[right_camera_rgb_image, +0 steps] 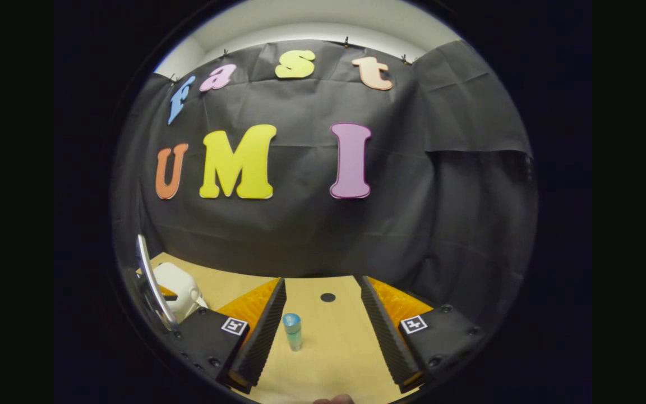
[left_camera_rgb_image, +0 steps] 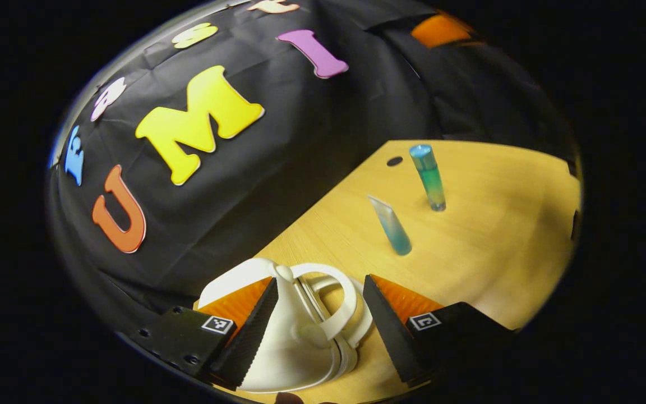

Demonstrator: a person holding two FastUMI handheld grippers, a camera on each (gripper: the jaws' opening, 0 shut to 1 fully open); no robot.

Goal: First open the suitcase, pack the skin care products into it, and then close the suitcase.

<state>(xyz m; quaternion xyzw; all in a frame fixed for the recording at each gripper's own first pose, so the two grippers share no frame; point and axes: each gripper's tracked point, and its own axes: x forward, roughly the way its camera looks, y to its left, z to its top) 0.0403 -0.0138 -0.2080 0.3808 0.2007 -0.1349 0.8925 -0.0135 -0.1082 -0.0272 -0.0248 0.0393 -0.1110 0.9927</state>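
Left gripper (left_camera_rgb_image: 320,322) spread wide around the white suitcase (left_camera_rgb_image: 295,342) handle on the bench (left_camera_rgb_image: 497,252); right gripper (right_camera_rgb_image: 323,331) wide, framing the upright bottle (right_camera_rgb_image: 292,331). Centre each before closing, squeeze gently so the bottle stays standing

Both views are dim, and the table (left_camera_rgb_image: 485,235) is the brightest area, with soft light from above. In the left gripper view the green bottle (left_camera_rgb_image: 429,177) shows a small glare, and its shadow is faint. The fisheye lens bends the edges strongly. Parts close to the gripper (left_camera_rgb_image: 320,320) look slightly blurred.
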